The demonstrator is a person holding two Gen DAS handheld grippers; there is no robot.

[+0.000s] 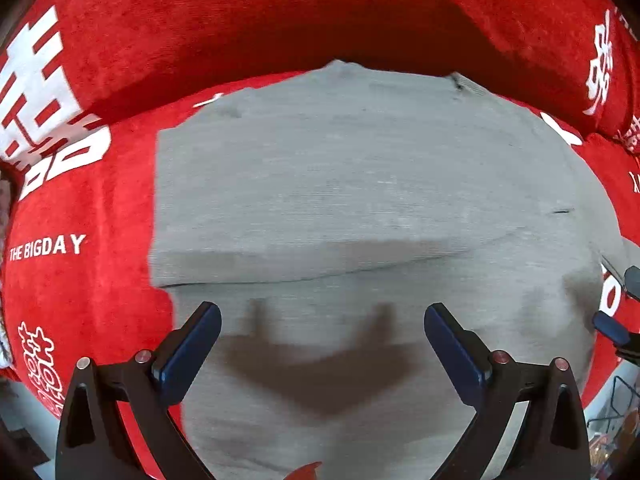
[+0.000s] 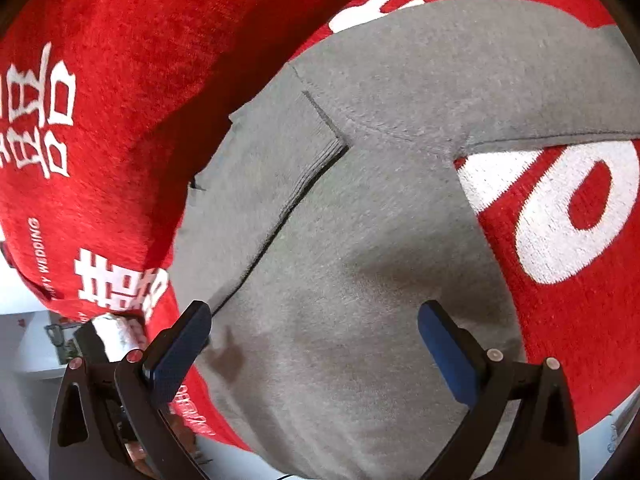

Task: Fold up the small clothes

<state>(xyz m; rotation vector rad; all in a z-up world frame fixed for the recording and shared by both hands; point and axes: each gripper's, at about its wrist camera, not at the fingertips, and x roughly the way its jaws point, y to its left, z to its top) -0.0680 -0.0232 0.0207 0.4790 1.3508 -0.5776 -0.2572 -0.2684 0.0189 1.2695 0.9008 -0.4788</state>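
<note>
Home, likely: red wedding-print blanket (image 1: 120, 208) over soft furniture

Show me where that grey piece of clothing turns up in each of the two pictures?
Left wrist view: the grey garment fills the middle, folded flap across it, under the open left gripper.
Right wrist view: it runs from lower centre to top right, under the open right gripper.
Shared landmark: the red cloth with white lettering beneath it.

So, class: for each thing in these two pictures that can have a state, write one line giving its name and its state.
grey garment: lying on the red cloth, partly folded, one flap laid over its body.
red cloth: spread out under the garment.
left gripper: open, holding nothing.
right gripper: open, holding nothing.
</note>
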